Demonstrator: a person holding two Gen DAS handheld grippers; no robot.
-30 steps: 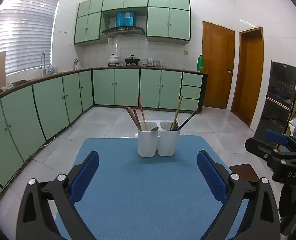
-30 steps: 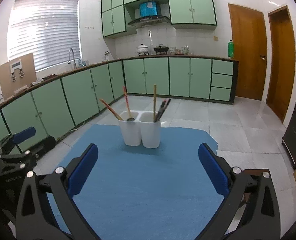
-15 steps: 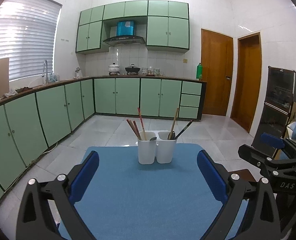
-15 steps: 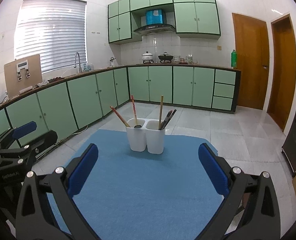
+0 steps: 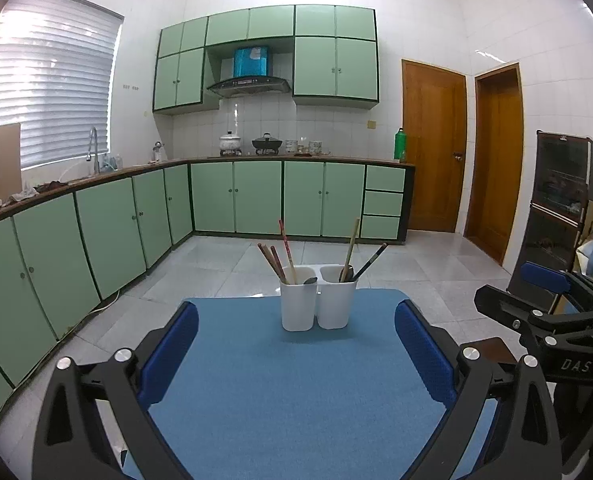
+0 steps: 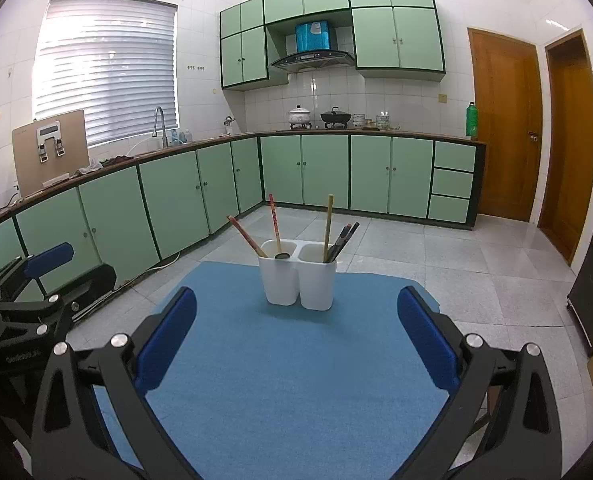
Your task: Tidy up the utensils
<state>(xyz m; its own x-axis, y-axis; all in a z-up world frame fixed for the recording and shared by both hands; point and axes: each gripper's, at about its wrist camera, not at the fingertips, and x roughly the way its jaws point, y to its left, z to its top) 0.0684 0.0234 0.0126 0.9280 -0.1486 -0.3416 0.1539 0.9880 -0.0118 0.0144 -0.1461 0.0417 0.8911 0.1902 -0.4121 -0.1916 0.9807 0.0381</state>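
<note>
A white two-compartment utensil holder [image 5: 317, 302] [image 6: 298, 275] stands at the far end of a blue mat [image 5: 288, 384] [image 6: 292, 368]. Its left compartment holds reddish chopsticks [image 5: 286, 251] [image 6: 273, 222] and a spoon [image 6: 282, 256]. The right compartment holds a bamboo stick [image 5: 350, 246] [image 6: 328, 222] and dark chopsticks [image 5: 370, 260] [image 6: 342, 238]. My left gripper [image 5: 296, 354] is open, well short of the holder, nothing between its blue pads. My right gripper [image 6: 296, 346] is open too and holds nothing. Each gripper shows at the edge of the other's view.
Green kitchen cabinets [image 5: 256, 196] line the left and back walls, with a tiled floor [image 6: 456, 256] beyond the mat. Two wooden doors [image 5: 434, 148] stand at the right. A dark glass-fronted cabinet [image 5: 564, 204] is close on the right.
Both grippers have drawn back and tilted upward from the holder, which now looks smaller and farther. Both stay open; the utensils have not moved.
</note>
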